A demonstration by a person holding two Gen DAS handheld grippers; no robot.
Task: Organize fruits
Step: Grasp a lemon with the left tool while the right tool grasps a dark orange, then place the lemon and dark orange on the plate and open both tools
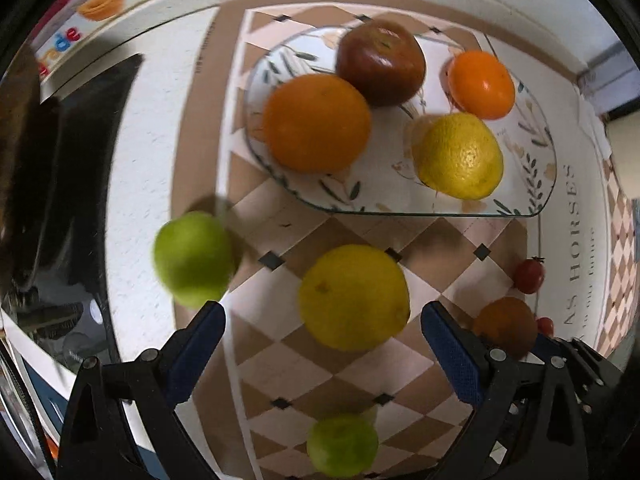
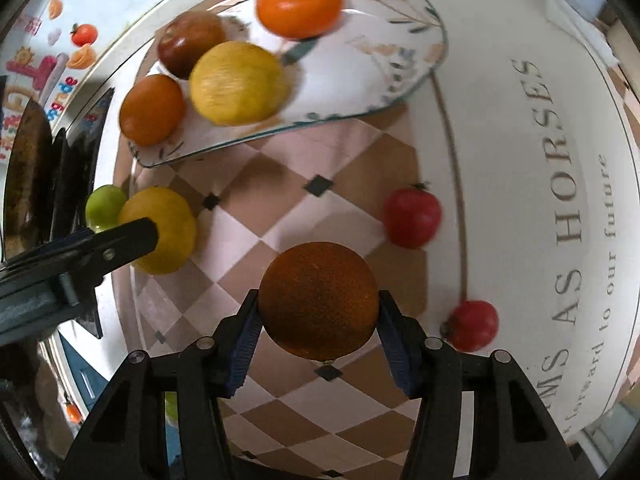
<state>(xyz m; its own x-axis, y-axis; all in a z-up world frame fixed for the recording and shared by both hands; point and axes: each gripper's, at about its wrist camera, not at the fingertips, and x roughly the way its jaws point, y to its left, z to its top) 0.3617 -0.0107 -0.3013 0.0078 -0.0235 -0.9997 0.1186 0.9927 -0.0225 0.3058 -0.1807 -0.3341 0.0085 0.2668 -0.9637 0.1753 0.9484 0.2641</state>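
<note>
Dark, rough-skinned orange (image 2: pixel 318 300) between pads

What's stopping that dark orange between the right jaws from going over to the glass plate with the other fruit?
Nothing visible. The dark orange sits between the right gripper jaws, and only bare checkered mat lies between it and the glass plate. The plate still has open space on its right part, beside the yellow citrus.
</note>
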